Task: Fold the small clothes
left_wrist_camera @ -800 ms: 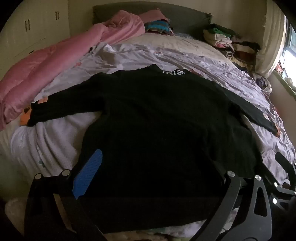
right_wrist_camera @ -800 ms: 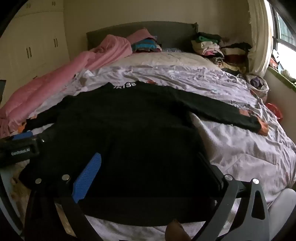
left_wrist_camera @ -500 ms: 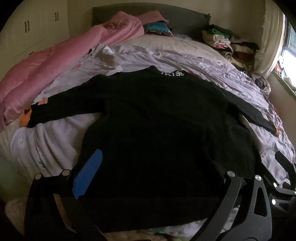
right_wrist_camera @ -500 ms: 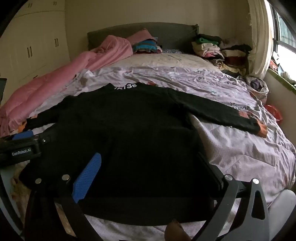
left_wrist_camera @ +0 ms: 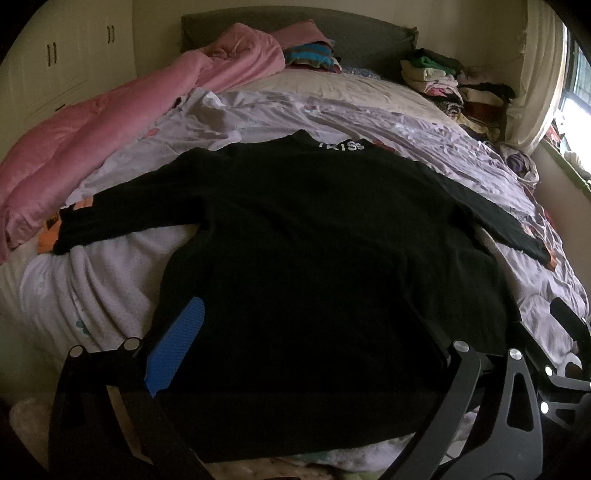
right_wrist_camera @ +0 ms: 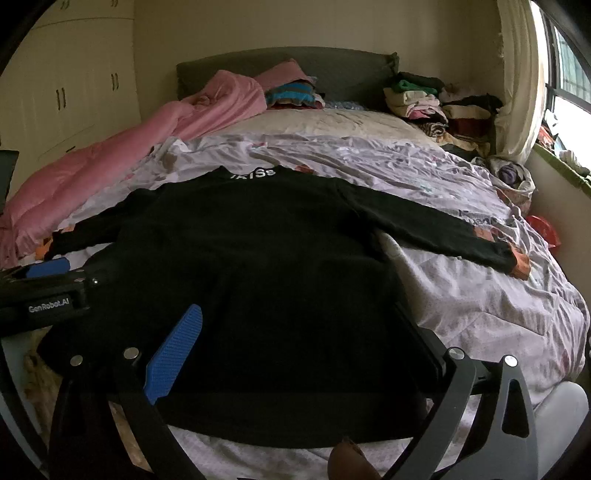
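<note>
A bed (right_wrist_camera: 461, 295) with a dark grey headboard (right_wrist_camera: 332, 66) fills the room under cream walls (right_wrist_camera: 295, 26). Pale wardrobe doors (right_wrist_camera: 74, 85) line the left side. Daylight enters through a window (right_wrist_camera: 569, 85) on the right, beside a cream curtain (right_wrist_camera: 517, 74).

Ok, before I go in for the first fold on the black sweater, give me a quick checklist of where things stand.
1. Black sweater spread flat on the bed sheet, collar at the far end: ok.
2. Both sleeves out to the sides, unfolded: ok.
3. Left gripper open, nothing between the fingers: ok.
4. Right gripper open, empty: ok.
5. Near hem fully flat: cannot tell, the fabric is too dark.
6. Pink quilt and stacked clothes lie apart from the sweater: ok.
</note>
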Tool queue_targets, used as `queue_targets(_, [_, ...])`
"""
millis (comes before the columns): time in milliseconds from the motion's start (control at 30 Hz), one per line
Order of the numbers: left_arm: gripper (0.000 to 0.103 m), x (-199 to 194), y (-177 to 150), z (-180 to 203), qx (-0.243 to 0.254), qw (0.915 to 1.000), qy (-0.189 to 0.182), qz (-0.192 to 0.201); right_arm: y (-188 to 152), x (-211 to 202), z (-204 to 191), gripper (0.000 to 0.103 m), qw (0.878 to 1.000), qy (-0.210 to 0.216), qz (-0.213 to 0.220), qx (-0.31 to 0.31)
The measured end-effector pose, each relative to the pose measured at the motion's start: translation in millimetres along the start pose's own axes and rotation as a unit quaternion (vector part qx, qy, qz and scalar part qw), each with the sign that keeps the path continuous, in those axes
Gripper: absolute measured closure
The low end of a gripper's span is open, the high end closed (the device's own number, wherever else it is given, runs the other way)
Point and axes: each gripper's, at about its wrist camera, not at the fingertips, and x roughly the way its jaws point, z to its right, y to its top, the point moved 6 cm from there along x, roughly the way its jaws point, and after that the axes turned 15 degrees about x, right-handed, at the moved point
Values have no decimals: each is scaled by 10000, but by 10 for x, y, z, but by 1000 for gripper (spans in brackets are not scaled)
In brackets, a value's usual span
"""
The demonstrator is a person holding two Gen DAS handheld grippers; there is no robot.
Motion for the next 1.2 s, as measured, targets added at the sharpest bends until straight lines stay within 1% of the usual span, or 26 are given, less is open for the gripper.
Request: queue_targets(1200, [9,2,-2,-13,9,10000,3,18,7,-8,-25,4,10000,-67,-26,-14])
